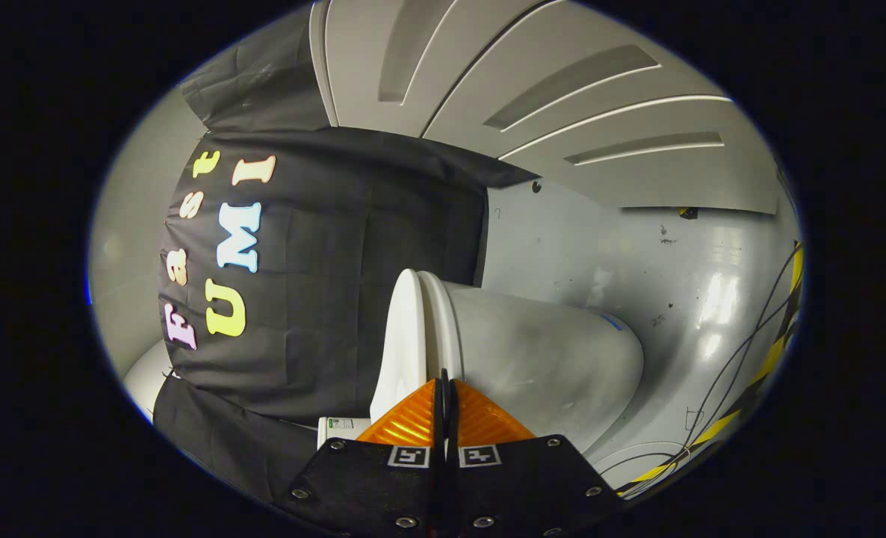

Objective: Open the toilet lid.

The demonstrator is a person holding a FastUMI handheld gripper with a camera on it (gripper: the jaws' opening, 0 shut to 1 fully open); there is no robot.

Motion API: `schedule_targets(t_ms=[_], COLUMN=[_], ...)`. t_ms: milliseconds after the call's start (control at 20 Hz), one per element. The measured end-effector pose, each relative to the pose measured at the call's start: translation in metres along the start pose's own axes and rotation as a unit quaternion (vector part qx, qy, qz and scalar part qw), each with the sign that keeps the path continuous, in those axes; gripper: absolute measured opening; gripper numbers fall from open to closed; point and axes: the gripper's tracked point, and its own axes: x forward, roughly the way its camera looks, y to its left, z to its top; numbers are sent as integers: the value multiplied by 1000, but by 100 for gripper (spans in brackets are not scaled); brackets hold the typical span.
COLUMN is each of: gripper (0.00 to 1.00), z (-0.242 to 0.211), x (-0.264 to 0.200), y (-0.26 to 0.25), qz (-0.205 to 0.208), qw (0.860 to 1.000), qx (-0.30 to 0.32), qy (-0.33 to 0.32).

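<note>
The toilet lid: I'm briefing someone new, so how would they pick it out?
Start at the black cloth wall; the white ceramic toilet stands against it on the glossy grey floor. The thin white plastic toilet lid is its outermost layer, just beyond the shut gripper. A narrow seam parts it from the seat beside it.

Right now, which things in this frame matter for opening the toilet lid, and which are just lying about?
Belongs to the job:
- toilet lid, down on the seat, just ahead of the fingers
- toilet bowl
- gripper, fingers together, nothing between them

Just lying about:
- cables on the floor beyond the bowl
- striped floor tape
- door
</note>
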Motion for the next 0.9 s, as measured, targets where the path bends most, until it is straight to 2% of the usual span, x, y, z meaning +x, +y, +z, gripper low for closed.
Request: schedule_targets(t_ms=[200, 350, 700, 900], gripper=[0, 0, 0, 0], z=[1, 5, 5, -1], x=[-4, -10, -27, -38], y=[8, 34, 78, 119], qz=[-28, -34, -55, -58], qw=[998, 995, 991, 982], qx=[-49, -99, -118, -176], qy=[6, 3, -24, -38])
